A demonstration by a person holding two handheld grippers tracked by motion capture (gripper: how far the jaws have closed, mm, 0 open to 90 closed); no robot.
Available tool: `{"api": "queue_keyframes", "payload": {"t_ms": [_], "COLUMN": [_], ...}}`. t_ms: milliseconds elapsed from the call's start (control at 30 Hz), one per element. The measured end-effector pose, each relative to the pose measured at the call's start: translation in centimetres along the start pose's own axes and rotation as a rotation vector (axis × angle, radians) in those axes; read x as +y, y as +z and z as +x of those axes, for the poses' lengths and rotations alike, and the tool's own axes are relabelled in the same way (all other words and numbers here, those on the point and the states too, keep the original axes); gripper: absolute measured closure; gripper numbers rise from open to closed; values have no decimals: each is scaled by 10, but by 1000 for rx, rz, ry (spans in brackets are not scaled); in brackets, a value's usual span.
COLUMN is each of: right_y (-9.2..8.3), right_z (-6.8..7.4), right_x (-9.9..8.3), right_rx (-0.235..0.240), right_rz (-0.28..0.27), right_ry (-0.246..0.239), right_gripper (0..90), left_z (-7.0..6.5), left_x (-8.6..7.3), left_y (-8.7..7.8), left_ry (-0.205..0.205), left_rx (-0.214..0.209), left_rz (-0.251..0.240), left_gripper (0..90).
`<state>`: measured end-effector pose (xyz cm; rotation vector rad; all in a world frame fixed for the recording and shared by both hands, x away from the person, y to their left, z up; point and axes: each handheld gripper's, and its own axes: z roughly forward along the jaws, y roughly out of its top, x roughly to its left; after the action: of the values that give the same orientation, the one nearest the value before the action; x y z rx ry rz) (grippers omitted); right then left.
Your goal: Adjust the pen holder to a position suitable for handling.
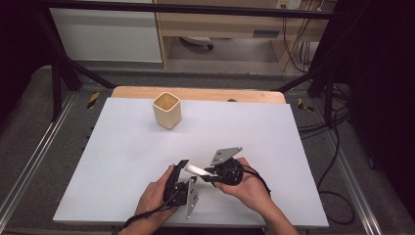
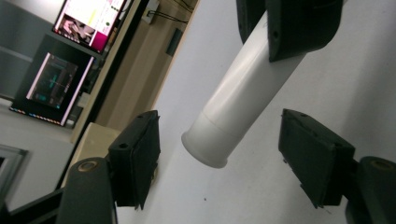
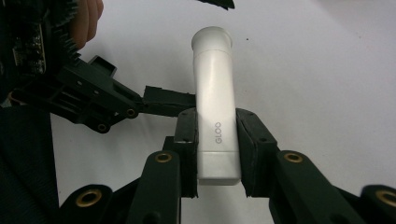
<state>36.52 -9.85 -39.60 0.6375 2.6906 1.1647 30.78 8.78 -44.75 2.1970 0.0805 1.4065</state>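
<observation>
A white glue tube (image 1: 195,170) marked GLOO (image 3: 215,102) is held above the table near its front edge. My right gripper (image 3: 217,149) is shut on the tube's flat end, with its pads pressed on both sides. The tube's round cap end (image 2: 210,149) points toward my left gripper (image 2: 224,154). That gripper's jaws stand on either side of the cap with a gap to each pad, so it is open. In the high view the left gripper (image 1: 182,167) and the right gripper (image 1: 211,174) face each other, tips close together.
A cream square cup (image 1: 167,110) stands upright at the back of the white mat (image 1: 127,147), left of centre. A wooden table edge (image 1: 195,93) runs behind it. Black frame poles and cables (image 1: 333,127) flank the table.
</observation>
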Motion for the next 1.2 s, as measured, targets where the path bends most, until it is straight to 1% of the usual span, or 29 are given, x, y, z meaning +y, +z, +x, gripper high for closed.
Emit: {"api": "queue_keyframes", "payload": {"t_ms": [100, 233, 400, 500, 600, 667, 700, 900, 1000, 1100, 1167, 1200], "right_y": [1, 1, 3, 5, 6, 6, 6, 6, 6, 6, 5, 4], "right_z": [1, 2, 4, 6, 7, 6, 7, 7, 7, 7, 7, 8], "right_x": [1, 2, 3, 5, 5, 6, 6, 5, 5, 5, 5, 5], "right_rx": [-4, -3, -3, 0, -1, -1, -1, 0, 1, 8, 11, 12], "right_rz": [-3, -1, 3, 2, 1, 1, 1, -11, -16, -20, -33, -37], "right_ry": [-7, -16, -21, -27, -27, -26, -22, -19, -26, -24, -24, -15], "right_gripper": [713, 713, 713, 712, 713, 712, 712, 711, 709, 707, 704, 705], "left_z": [-2, -2, -1, -2, -4, -4, -5, -5, -6, -6, -7, -7], "left_x": [2, 3, 3, 3, 4, 4, 4, 6, 6, 6, 7, 7], "left_y": [-1, -1, -2, -3, -3, -4, -4, -5, -5, -5, -6, -6], "left_ry": [36, 59, 77, 106, 140, 172, 178, 194, 212, 219, 235, 246], "left_rx": [10, 16, 27, 35, 34, 35, 35, 27, 31, 21, 20, 23], "left_rz": [-2, 1, -2, -4, -3, 4, 3, 9, 17, 26, 33, 30], "left_gripper": [336, 365, 394, 423, 479, 511, 525, 591, 605, 622, 638, 649]}}
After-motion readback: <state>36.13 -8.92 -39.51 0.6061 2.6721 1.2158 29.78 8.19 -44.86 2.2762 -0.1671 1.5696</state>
